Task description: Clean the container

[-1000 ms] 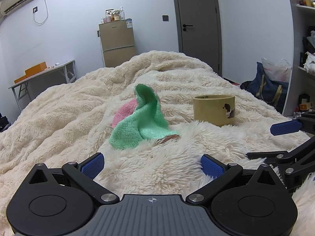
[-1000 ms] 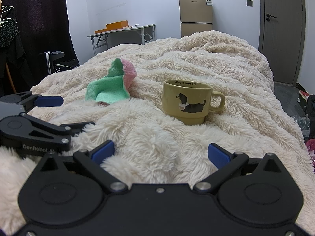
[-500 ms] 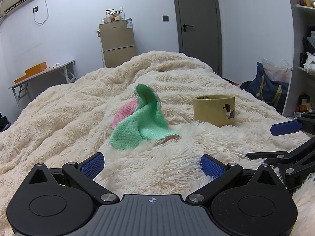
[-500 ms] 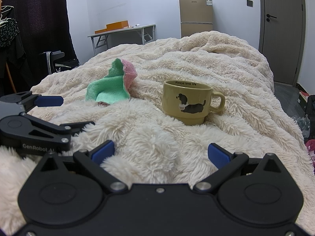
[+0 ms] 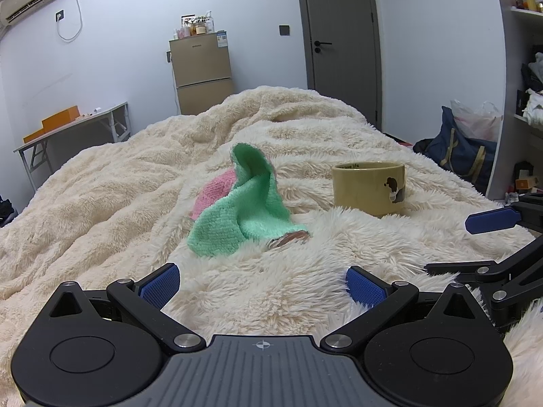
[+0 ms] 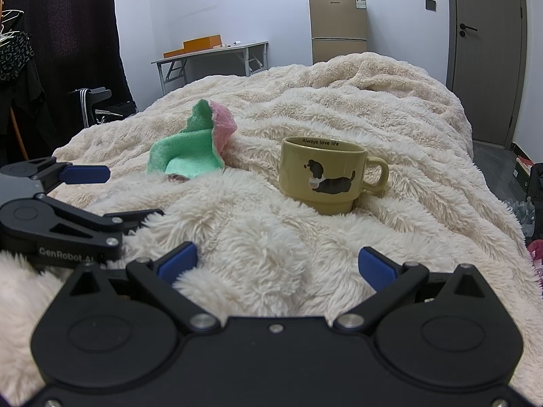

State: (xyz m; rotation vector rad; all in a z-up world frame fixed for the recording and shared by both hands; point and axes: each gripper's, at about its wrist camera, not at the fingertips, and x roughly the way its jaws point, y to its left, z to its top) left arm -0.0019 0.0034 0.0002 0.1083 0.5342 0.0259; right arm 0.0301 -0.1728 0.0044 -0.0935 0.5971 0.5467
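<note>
- Resting low on the fluffy cream blanket of a bed, both tongs face the same two things: a mustard mug and a crumpled green-and-pink cloth. Neither is touched.
- The left tongs stand with blue pads spread wide and nothing between them; the right tongs are likewise spread and empty.
- The cloth lies almost dead ahead of the left tongs, slightly left of centre, one corner standing up and the bulk trailing toward the camera. The left hand looks nearer to it.
- The mug stands upright, almost straight ahead of the right tongs and a touch right of centre; from the left wrist it sits well off to the right. The right hand is the better placed for it.
- Cloth and mug are near each other but apart, cloth to the mug's left.
- My judgement: the coming move is one hand taking the cloth while the other steadies the mug.
- The right wrist view alone shows the mug's handle, pointing right and away from the cloth, plus the dog picture and rim lettering; the left view hides the handle.
- The left wrist view shows a brownish patch at the cloth's near edge, too unclear to name.
- Each view catches the other tongs at its border.
</note>
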